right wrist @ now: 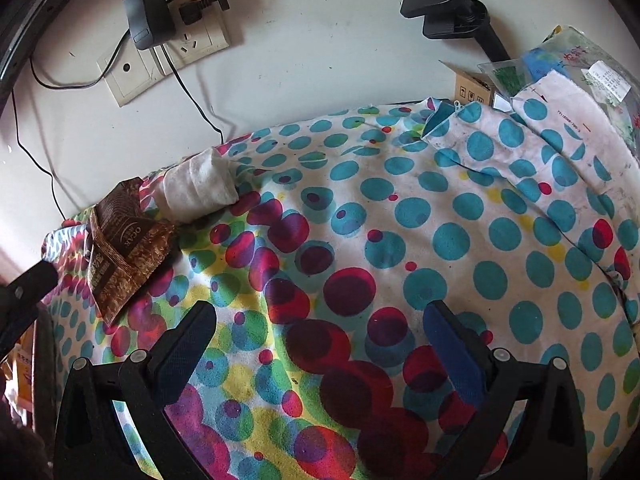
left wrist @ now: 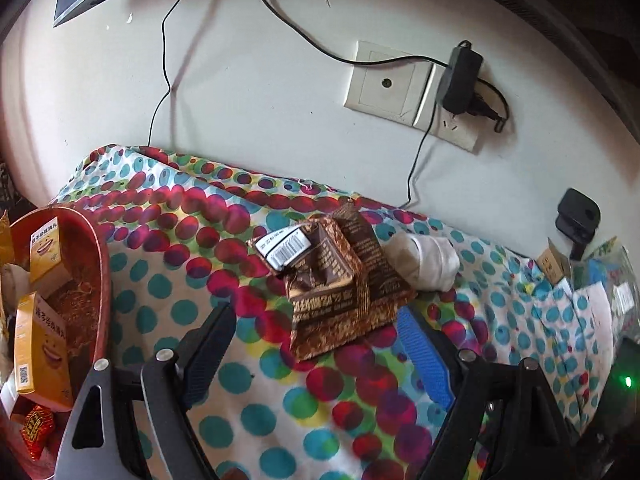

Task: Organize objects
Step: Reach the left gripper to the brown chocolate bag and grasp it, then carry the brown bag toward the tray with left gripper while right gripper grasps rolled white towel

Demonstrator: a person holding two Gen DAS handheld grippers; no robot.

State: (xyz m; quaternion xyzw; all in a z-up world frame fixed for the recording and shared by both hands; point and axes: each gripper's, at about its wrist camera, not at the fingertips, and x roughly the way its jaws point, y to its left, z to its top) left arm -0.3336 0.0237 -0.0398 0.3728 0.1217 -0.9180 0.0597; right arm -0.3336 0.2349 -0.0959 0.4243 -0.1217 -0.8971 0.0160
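Observation:
A pile of brown snack packets lies on the dotted cloth, with a rolled white cloth just behind it. My left gripper is open, its fingers on either side of the packets' near edge, not closed on them. In the right wrist view the packets and the white roll lie at the far left. My right gripper is open and empty above bare dotted cloth. A red basket at the left holds yellow boxes.
A wall with sockets, a black adapter and cables stands behind the table. A black clamp mount, a small cardboard box and plastic-wrapped packages sit at the far right. The left gripper's tip shows at the left edge.

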